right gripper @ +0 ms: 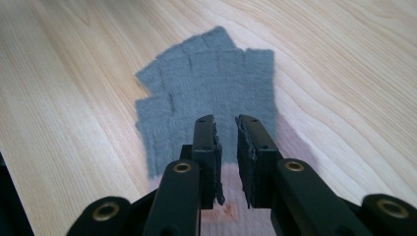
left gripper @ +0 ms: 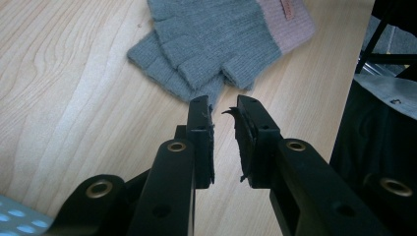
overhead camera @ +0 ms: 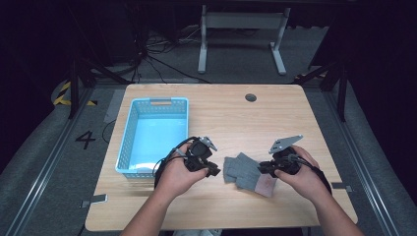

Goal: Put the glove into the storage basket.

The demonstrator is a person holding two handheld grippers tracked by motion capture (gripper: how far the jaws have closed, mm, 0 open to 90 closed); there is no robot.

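Wooden table [overhead camera: 295,128]: both grippers, left [overhead camera: 215,171] and right [overhead camera: 262,168], slightly parted, empty, flank grey gloves [overhead camera: 246,172]. Pinch opposite edges squarely before lifting.

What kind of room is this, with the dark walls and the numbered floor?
Probably a lab or recording studio: dark drapes surround a lone wooden table, cables trail across grey carpet, and yellow-black hazard tape and a floor number 4 mark the station.
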